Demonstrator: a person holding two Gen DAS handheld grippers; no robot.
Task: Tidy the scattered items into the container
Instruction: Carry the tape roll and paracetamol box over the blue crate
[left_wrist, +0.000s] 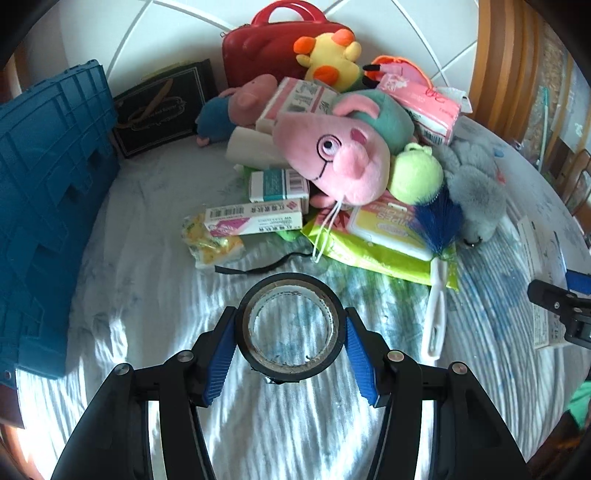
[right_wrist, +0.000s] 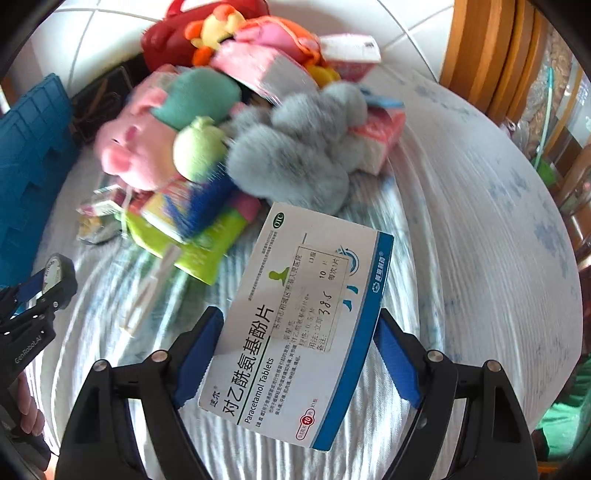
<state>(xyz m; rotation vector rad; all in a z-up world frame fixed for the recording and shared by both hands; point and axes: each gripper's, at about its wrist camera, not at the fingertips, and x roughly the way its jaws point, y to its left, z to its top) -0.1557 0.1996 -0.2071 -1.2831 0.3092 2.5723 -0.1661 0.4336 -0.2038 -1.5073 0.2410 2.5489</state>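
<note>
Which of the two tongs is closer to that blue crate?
Left. The left tongs, gripping a tape roll, sit just beside the blue crate. The right tongs, holding a pill box, are farther off, past the left tongs.

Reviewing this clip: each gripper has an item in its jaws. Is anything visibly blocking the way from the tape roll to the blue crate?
Nothing visible blocks it. The left gripper holds the tape roll above the bedsheet, and the stretch of sheet toward the blue crate at left lies bare. The toy pile sits farther back, off that line.
</note>
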